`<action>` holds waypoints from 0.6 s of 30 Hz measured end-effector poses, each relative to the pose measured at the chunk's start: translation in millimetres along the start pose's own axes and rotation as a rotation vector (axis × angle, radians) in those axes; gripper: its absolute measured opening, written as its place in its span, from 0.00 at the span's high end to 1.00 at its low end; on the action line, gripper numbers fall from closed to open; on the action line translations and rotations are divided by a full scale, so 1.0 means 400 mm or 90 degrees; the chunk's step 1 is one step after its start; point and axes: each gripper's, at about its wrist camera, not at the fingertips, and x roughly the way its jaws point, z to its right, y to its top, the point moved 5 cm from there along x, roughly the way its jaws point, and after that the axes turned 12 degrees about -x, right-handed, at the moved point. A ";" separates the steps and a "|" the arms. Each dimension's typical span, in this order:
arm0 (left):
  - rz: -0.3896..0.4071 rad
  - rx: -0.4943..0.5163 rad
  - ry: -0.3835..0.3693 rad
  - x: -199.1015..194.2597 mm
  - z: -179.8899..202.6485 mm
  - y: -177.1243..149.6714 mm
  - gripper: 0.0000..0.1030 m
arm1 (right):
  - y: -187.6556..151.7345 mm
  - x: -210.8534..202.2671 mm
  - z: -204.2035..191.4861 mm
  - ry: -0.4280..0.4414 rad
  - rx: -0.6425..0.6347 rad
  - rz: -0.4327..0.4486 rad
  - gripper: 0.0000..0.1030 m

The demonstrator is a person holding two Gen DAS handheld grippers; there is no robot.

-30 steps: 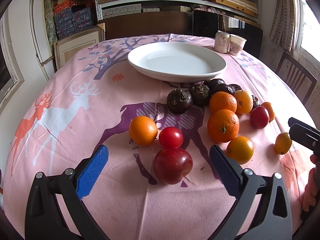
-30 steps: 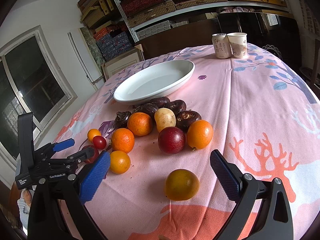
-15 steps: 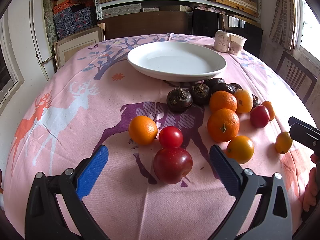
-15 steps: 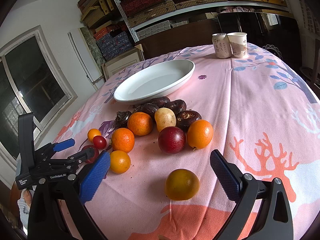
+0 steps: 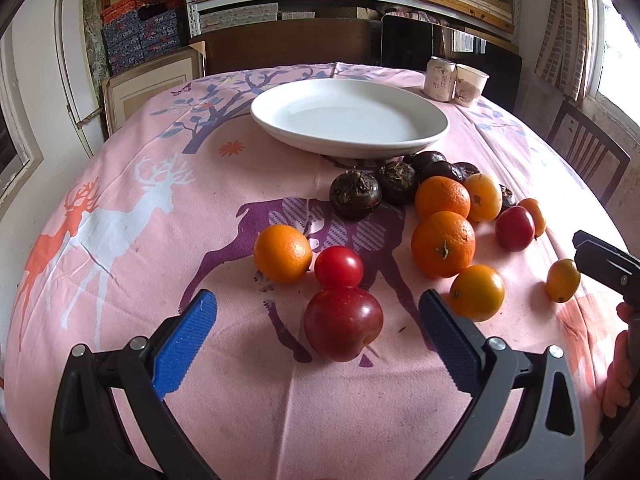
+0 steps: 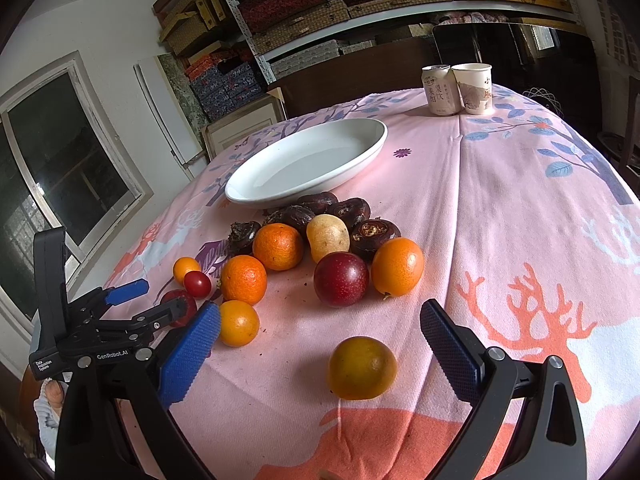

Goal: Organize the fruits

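Red plum (image 5: 343,323) lying on my pink cloth just ahead of me, cherry tomato (image 5: 338,267) touching its far side, small orange (image 5: 283,253) beside that, dark water chestnuts (image 5: 355,194) clustered near the empty white plate (image 5: 348,118).

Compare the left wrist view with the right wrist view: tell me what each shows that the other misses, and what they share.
Only the left wrist view shows the wooden chair at the table's far right. Only the right wrist view shows the window and the whole left gripper, jaws open around the dark red plum. Both show the white plate, still without fruit, the can and the paper cup.
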 end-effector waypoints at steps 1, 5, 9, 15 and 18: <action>-0.012 0.002 -0.005 0.001 -0.004 -0.006 0.04 | -0.001 -0.002 0.002 -0.006 0.001 -0.001 0.03; -0.065 0.039 0.019 0.015 -0.026 -0.040 0.04 | -0.046 0.007 -0.002 -0.011 -0.003 -0.046 0.03; -0.125 0.050 0.005 0.040 -0.039 -0.054 0.04 | -0.083 -0.003 0.005 -0.006 -0.037 -0.107 0.03; -0.126 0.086 -0.033 0.046 -0.048 -0.045 0.04 | -0.101 -0.002 0.028 -0.002 -0.058 -0.155 0.03; -0.124 0.077 -0.014 0.042 -0.044 -0.040 0.04 | -0.100 -0.003 0.032 0.009 -0.068 -0.152 0.03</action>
